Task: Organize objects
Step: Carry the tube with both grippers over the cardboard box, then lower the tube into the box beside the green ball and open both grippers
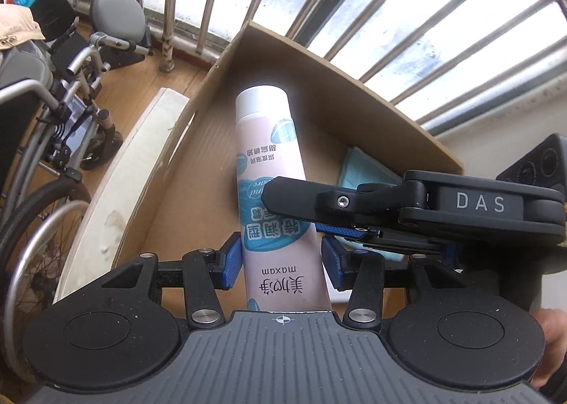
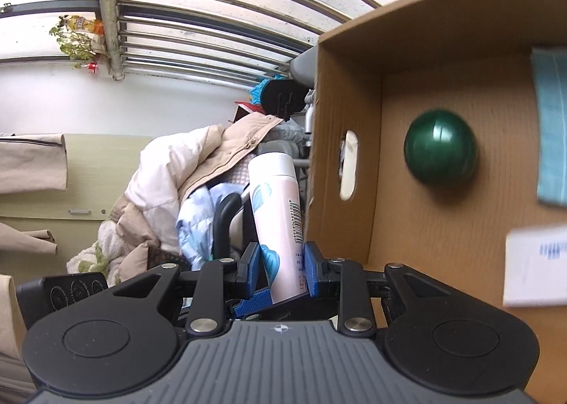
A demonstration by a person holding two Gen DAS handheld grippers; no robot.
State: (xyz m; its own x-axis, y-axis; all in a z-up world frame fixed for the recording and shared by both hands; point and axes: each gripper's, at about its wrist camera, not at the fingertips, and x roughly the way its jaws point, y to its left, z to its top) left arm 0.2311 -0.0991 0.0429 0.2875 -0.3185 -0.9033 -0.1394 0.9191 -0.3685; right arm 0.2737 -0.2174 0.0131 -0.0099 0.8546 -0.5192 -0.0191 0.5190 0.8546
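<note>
Both claws are on the tube [image 1: 273, 170], the left claw [image 1: 281, 262] slightly apart and the right claw [image 2: 281, 266] clamped, above the box [image 2: 443, 227], so a handover seems underway before lowering it inside.

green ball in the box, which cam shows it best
The right wrist view: the green ball lies unobstructed on the floor of the cardboard box, beside a blue cloth. The left wrist view doesn't show it; the pink tube and right gripper block much of the box.
</note>
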